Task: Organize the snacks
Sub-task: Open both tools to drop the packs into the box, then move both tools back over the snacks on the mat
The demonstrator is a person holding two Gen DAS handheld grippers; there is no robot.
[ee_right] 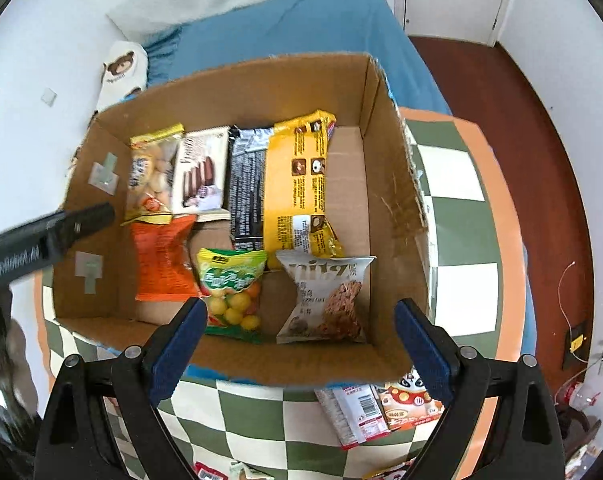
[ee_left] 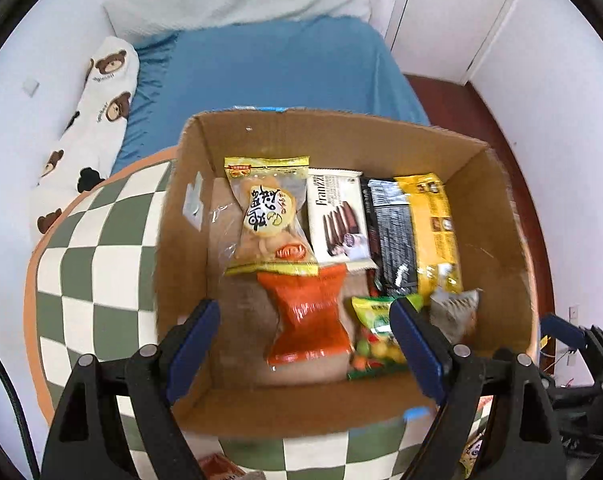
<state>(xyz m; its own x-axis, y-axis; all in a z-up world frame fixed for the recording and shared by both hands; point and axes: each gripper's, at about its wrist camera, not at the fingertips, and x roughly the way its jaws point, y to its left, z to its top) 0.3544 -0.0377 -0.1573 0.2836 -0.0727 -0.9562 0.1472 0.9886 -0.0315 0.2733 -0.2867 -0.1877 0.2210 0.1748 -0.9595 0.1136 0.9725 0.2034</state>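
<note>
An open cardboard box point(ee_left: 497, 216) point(ee_right: 389, 184) stands on a green-and-white checkered table point(ee_left: 89, 264) point(ee_right: 457, 208). Inside lie several snack packs: a yellow-edged biscuit bag point(ee_left: 267, 216) point(ee_right: 151, 172), a white Franzzi pack point(ee_left: 337, 216) point(ee_right: 203, 172), a black pack point(ee_left: 393, 232) point(ee_right: 247, 184), a yellow pack point(ee_left: 433, 220) point(ee_right: 301, 184), an orange bag point(ee_left: 309, 312) point(ee_right: 163, 260), a green candy bag point(ee_left: 375, 332) point(ee_right: 231, 288) and a grey granola bag point(ee_left: 455, 308) point(ee_right: 327, 296). My left gripper point(ee_left: 305, 344) is open and empty over the box's near side. My right gripper point(ee_right: 299, 344) is open and empty above the near wall.
More snack packs point(ee_right: 375, 408) lie on the table in front of the box. A bed with a blue sheet point(ee_left: 285, 64) and a bear-print pillow point(ee_left: 97, 96) is behind. Red-brown floor point(ee_right: 521, 92) is at the right. The left gripper's body point(ee_right: 41, 244) shows in the right view.
</note>
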